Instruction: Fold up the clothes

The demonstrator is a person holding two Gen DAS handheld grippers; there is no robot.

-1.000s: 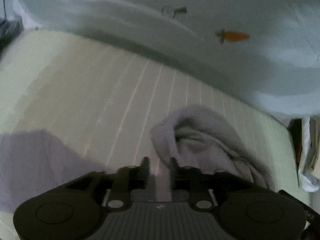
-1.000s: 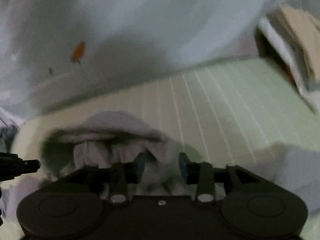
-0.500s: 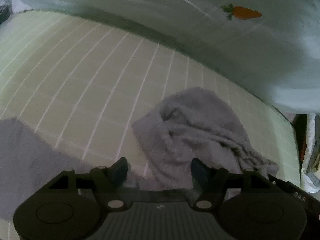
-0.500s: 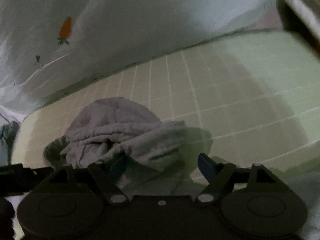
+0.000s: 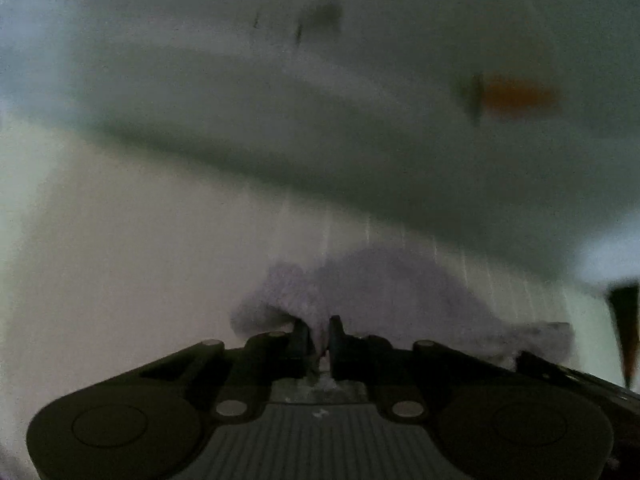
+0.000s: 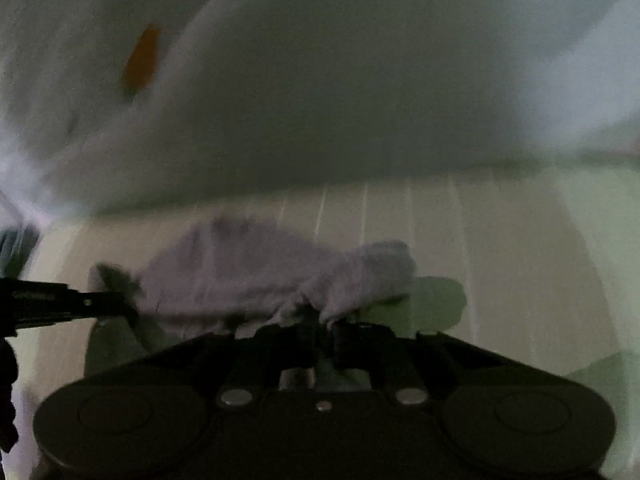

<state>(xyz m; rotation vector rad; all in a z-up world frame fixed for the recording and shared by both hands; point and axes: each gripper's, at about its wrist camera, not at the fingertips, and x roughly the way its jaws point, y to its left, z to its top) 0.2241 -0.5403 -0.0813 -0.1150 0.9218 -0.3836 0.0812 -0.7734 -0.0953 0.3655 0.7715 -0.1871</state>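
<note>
grey fuzzy garment [image 6: 256,276] crumpled, bunched on pale green striped sheet [image 6: 500,248].

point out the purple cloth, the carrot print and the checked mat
purple cloth [image 6: 256,264], right wrist view, middle of the crumpled heap
carrot print [image 5: 516,96], left wrist view, orange body of the carrot
checked mat [image 6: 480,232], right wrist view, bare part right of the cloth

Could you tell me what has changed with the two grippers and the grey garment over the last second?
Both jaws opened wide, then closed: the left gripper and right gripper are now shut on the crumpled grey fleece garment. The green grid-lined mat and the pale carrot-print sheet stayed as they were.
</note>
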